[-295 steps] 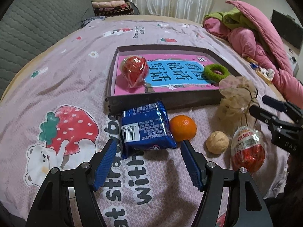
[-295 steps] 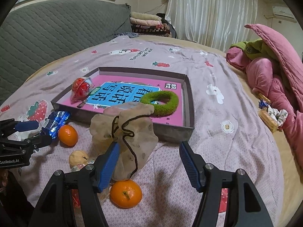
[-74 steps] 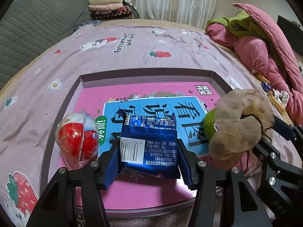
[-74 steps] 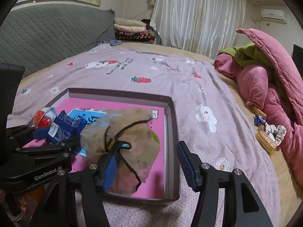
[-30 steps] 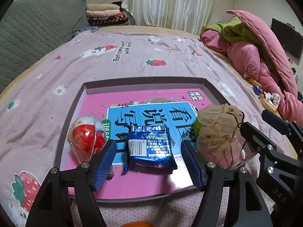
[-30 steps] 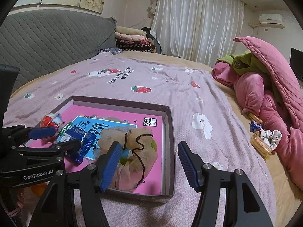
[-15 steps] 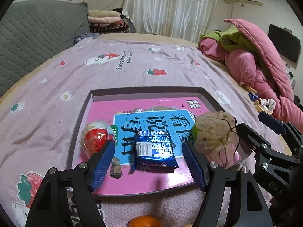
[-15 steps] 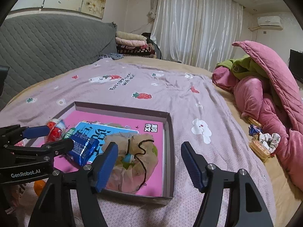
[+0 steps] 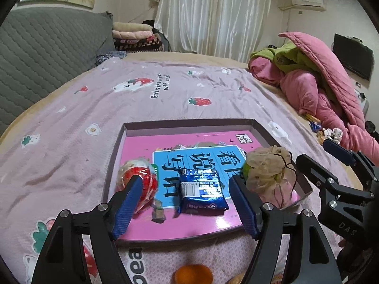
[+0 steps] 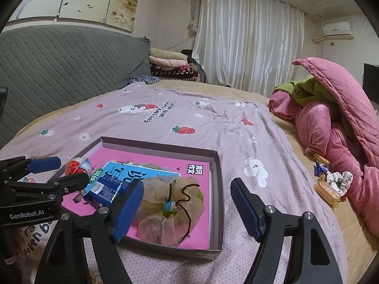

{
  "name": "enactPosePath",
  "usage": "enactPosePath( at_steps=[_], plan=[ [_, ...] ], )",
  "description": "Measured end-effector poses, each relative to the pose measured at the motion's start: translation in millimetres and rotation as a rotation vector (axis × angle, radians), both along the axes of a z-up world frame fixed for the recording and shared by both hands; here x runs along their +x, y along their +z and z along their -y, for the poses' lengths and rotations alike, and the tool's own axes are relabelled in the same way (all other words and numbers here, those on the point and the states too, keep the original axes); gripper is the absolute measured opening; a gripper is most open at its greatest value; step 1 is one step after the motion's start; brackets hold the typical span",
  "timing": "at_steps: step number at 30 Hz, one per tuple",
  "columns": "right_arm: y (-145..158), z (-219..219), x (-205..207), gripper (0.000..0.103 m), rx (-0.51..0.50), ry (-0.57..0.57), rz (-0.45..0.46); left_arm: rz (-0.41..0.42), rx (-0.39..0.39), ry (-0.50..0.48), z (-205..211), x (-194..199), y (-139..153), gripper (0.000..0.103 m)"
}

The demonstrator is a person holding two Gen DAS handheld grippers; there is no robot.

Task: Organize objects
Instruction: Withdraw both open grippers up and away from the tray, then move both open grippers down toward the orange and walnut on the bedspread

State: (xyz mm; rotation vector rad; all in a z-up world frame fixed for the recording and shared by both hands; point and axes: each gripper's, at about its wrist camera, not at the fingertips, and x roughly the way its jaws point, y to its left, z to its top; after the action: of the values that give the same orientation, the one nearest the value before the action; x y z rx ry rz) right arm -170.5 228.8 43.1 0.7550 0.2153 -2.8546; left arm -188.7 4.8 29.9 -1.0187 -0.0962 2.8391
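Both my sets of jaws are empty now: the left gripper (image 9: 184,203) stands wide, pulled back from the blue snack packet (image 9: 201,193) it has just let go, and the right gripper (image 10: 187,207) is opening its jaws, with the mesh pouch (image 10: 169,201) lying free below them. Packet and pouch both rest inside the box tray (image 9: 189,126), the packet at centre frame of the left view, the pouch lower right, beside the red wrapped egg (image 9: 138,181) at left. So two more things are stowed. An orange (image 9: 193,275) waits outside on the bed sheet (image 9: 106,108), at the bottom edge; I judge that is my next pick.
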Motion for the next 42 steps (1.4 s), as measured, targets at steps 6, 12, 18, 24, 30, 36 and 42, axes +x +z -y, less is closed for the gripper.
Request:
enactPosePath(
  at_steps=[6, 12, 18, 24, 30, 36, 42],
  plan=[
    [4.4, -1.2, 5.8, 0.076, 0.006, 0.008, -0.022, -0.006, -0.003, 0.004, 7.3, 6.8, 2.7, 0.076],
    [9.2, -2.2, 11.9, 0.076, 0.014, 0.015, -0.044, -0.015, -0.006, -0.007, 7.7, 15.8, 4.8, 0.076],
    [11.9, -5.3, 15.7, 0.076, 0.008, 0.015, -0.054, -0.019, 0.004, -0.022, 6.7, 25.3, 6.2, 0.076],
    [13.7, -8.5, 21.1, 0.076, 0.016, 0.019, -0.062, -0.016, 0.018, -0.037, 7.0, 33.8, 6.9, 0.076],
    [14.5, -14.2, 27.8, 0.076, 0.024, 0.023, -0.063, -0.014, 0.008, -0.051, 5.9, 41.9, 5.1, 0.076],
    [16.0, -19.0, 36.6, 0.076, 0.027, 0.024, -0.065, -0.003, 0.011, -0.073, 6.5, 49.6, 2.4, 0.076],
    [15.5, -21.4, 42.0, 0.076, 0.033, 0.033, -0.063, 0.003, -0.006, -0.081, 4.9, 53.5, -0.3, 0.076]
  ],
)
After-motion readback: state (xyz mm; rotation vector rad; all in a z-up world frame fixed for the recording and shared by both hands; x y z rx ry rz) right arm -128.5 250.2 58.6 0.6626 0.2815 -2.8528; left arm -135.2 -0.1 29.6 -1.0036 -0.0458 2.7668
